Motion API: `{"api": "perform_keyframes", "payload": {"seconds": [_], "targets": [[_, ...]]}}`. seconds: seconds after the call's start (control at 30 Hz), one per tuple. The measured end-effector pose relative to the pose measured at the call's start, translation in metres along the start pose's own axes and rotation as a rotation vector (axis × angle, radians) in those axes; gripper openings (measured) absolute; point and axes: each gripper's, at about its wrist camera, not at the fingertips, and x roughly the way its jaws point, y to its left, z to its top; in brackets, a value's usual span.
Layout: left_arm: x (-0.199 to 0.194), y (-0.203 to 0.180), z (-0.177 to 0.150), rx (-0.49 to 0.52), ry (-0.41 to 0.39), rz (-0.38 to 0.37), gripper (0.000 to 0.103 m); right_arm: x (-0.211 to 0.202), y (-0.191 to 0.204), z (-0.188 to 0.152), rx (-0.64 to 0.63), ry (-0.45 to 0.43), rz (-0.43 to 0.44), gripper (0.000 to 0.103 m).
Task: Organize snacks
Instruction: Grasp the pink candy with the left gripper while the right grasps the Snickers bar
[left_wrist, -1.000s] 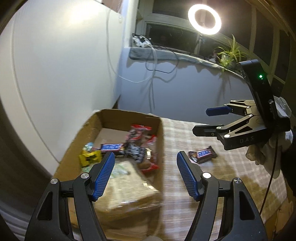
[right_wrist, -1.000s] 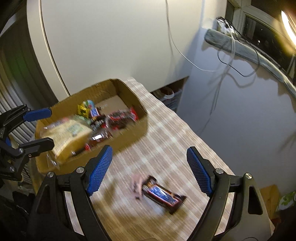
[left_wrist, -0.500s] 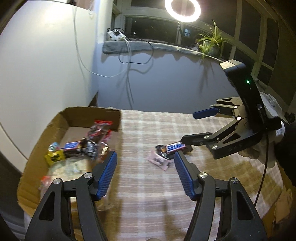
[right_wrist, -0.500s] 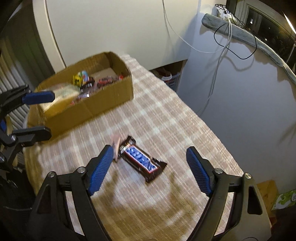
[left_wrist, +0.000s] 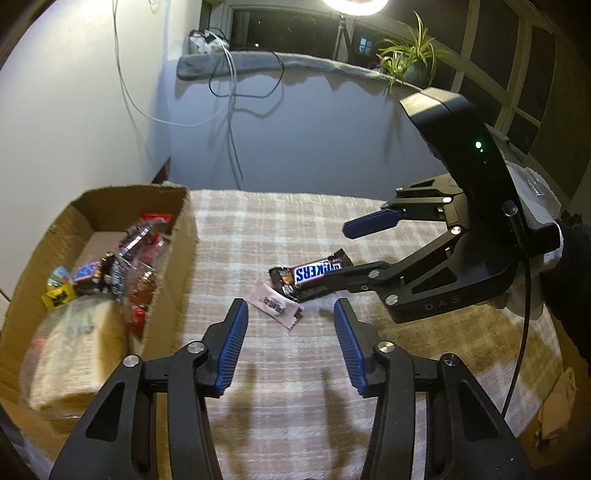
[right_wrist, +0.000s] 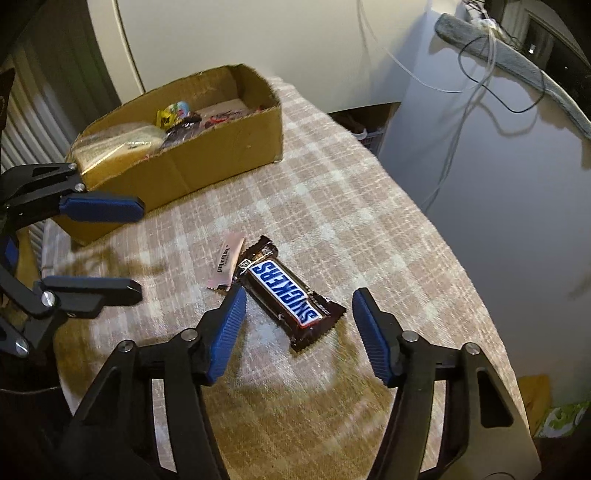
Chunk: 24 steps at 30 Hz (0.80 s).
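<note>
- Bench (right_wrist: 332, 184) under a checked cloth
- Cardboard box (right_wrist: 221, 155) of snacks at its far end
- Right gripper (right_wrist: 297, 332), closing, empty, straddles the chocolate bar (right_wrist: 284, 291)
- Left gripper (left_wrist: 290, 343), closing, empty, near the pink sachet (left_wrist: 275, 304) beside the bar

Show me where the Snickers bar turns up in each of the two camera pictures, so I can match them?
Left wrist view: the Snickers bar lies mid-picture on the checked cloth, beyond this camera's own jaws, partly behind a finger of the right gripper.
Right wrist view: it lies lower centre, between this camera's closing jaws, untouched.
Shared landmark: the pink sachet beside its end; the cardboard box also shows in both.
</note>
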Motion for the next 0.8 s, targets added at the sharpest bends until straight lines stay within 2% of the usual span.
{"api": "perform_keyframes", "payload": {"seconds": [0.2,0.5,0.6,0.73,0.8], "targets": [[0.015,-0.002,-0.001,-0.016,0.034,-0.011,0.041,0.014,0.0,0.004,-0.025,0.019,0.018,0.054],[0.035,0.004,-0.002,-0.039,0.074,-0.004,0.041,0.03,0.0,0.007,-0.025,0.029,0.068,0.054],[0.041,0.006,-0.001,-0.045,0.086,0.005,0.041,0.033,-0.003,0.006,-0.014,0.03,0.077,0.048],[0.051,0.009,0.0,-0.058,0.103,0.013,0.041,0.032,-0.013,0.002,0.024,0.019,0.075,0.033],[0.055,0.01,0.0,-0.063,0.111,0.013,0.041,0.031,-0.019,0.0,0.047,0.013,0.071,0.033]]}}
